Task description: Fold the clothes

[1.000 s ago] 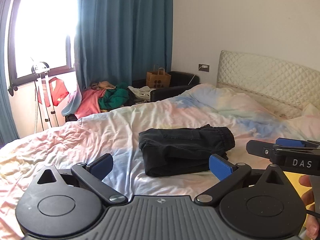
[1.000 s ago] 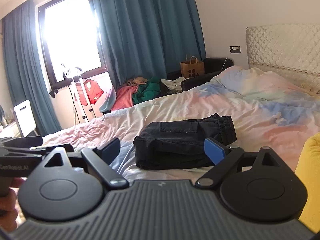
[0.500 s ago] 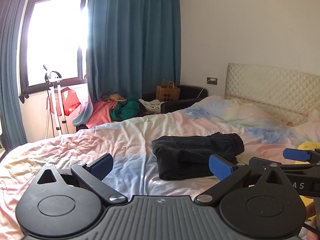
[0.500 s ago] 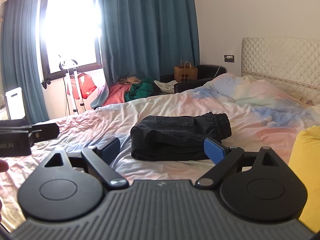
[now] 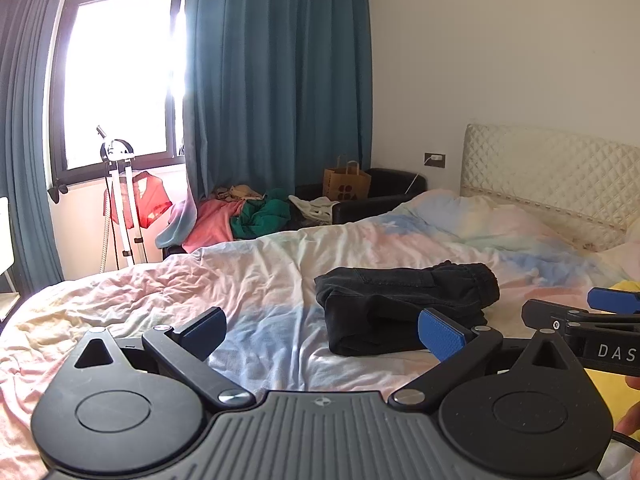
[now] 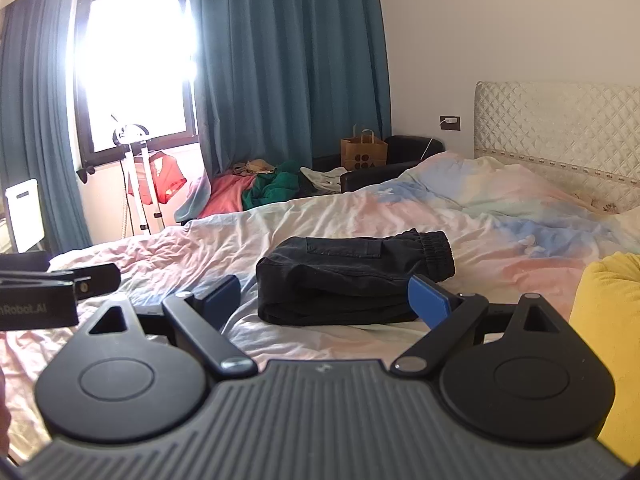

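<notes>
Folded black trousers lie on the bed, elastic waistband to the right; the right wrist view shows them too. My left gripper is open with nothing between its blue pads, short of the trousers and a little to their left. My right gripper is open too, its fingers spread just in front of the trousers without touching them. The right gripper also shows at the right edge of the left wrist view. A yellow garment lies on the bed at the right.
The pastel duvet is wrinkled. A quilted headboard stands at the right. Beyond the bed's far side, a pile of clothes, a paper bag on a dark chair, a white stand, blue curtains and a bright window.
Both grippers drew back slightly and tilted up, so the trousers sit lower and farther in view and more wall shows. Neither gripper's opening changed. The trousers have not moved.
</notes>
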Demonstrator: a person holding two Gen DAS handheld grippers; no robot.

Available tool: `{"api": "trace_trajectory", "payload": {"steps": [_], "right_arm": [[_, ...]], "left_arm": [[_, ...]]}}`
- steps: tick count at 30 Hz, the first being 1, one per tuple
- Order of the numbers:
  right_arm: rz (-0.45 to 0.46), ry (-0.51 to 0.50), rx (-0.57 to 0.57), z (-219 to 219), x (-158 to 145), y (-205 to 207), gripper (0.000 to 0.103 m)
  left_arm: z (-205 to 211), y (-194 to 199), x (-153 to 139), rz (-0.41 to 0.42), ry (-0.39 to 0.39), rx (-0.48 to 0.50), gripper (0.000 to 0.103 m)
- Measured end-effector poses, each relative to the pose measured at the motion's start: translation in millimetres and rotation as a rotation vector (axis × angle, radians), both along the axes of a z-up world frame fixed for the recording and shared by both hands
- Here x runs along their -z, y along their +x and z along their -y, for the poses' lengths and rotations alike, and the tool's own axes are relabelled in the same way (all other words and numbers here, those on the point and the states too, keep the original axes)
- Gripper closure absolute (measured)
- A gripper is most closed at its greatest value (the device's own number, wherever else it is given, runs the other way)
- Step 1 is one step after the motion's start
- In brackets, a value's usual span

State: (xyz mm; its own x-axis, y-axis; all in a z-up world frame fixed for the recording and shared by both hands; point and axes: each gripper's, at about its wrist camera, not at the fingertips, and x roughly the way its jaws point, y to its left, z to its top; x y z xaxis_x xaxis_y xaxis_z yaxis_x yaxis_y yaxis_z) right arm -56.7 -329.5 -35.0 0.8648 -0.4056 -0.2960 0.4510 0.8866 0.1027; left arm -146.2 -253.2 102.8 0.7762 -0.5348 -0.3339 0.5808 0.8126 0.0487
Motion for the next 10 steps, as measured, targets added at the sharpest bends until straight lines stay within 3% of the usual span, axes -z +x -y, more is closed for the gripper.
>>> {"api": "trace_trajectory", "payload": {"steps": [10], "right_arm": [[-0.003, 0.004, 0.001, -0.4, 0.5, -2.6, 0.010]], "left_arm": [[0.1, 1.1, 0.9, -0.025, 0.016, -0.011, 0.000]]}}
